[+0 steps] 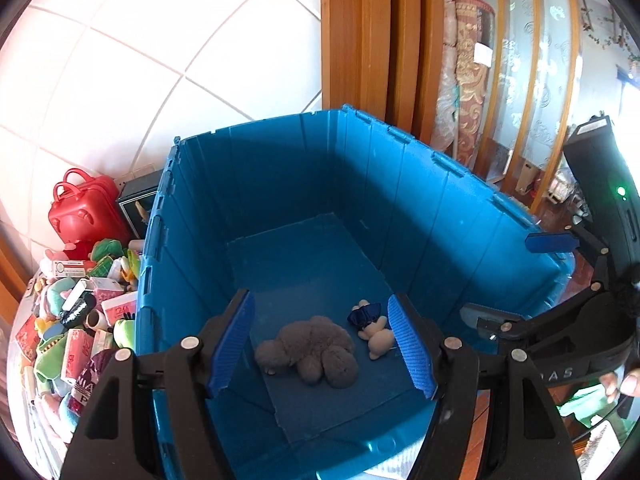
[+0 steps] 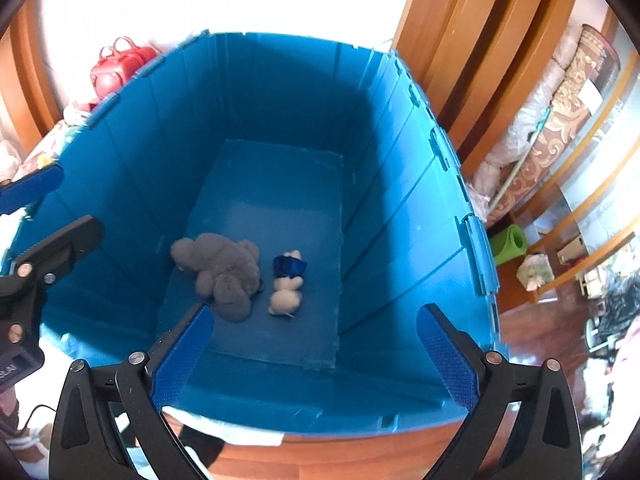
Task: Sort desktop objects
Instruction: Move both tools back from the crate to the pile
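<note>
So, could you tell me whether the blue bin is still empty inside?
No, a grey plush toy and a small cream doll lie on the blue bin's floor.

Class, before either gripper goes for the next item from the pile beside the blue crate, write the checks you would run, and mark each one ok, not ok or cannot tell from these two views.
1. Left gripper open and holding nothing: ok.
2. Right gripper open and holding nothing: ok.
3. Grey plush toy and small beige doll lie on the floor of the blue crate: ok.
4. Floor room left in the crate for more items: ok.
5. Pile of unsorted items within view of a camera: ok, left wrist view only.
6. Which pile item is loose enough to lift first: cannot tell.
</note>
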A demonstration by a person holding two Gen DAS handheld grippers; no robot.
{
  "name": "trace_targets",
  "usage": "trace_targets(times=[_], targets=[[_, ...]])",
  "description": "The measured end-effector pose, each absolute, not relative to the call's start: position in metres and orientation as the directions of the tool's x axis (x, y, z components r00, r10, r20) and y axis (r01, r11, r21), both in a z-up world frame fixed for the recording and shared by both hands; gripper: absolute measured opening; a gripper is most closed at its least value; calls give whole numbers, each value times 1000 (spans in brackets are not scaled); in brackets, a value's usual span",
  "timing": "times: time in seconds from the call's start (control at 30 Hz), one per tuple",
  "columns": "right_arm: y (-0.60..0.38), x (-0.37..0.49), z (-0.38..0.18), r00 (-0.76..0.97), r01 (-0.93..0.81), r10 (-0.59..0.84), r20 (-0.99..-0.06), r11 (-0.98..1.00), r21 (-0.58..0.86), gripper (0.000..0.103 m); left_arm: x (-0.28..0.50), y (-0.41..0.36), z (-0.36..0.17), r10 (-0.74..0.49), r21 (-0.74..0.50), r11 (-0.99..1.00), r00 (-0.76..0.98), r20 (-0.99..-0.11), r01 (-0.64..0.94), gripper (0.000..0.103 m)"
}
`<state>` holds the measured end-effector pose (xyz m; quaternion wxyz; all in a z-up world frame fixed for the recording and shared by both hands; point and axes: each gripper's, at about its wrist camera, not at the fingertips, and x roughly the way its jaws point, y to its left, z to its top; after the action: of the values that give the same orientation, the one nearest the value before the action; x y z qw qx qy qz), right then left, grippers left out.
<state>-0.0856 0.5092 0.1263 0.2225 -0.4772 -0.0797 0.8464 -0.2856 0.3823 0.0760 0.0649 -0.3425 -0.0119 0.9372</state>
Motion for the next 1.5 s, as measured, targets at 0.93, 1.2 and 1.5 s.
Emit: trace_targets(times=[0.93, 1.2, 1.5], targets=[[309, -165, 126, -731, -128, 245, -637, -966, -225, 103, -189, 128, 67, -240, -55, -947, -809, -537, 317, 69], [241, -227, 96, -758, -86, 181, -627, -980, -178, 103, -154, -13, 15, -379, -34, -862, -688, -618, 505, 69], [216, -296, 28, -674, -135, 189, -714, -982, -132, 103, -123, -139, -62, -421, -10, -792, -557, -716, 610, 69]])
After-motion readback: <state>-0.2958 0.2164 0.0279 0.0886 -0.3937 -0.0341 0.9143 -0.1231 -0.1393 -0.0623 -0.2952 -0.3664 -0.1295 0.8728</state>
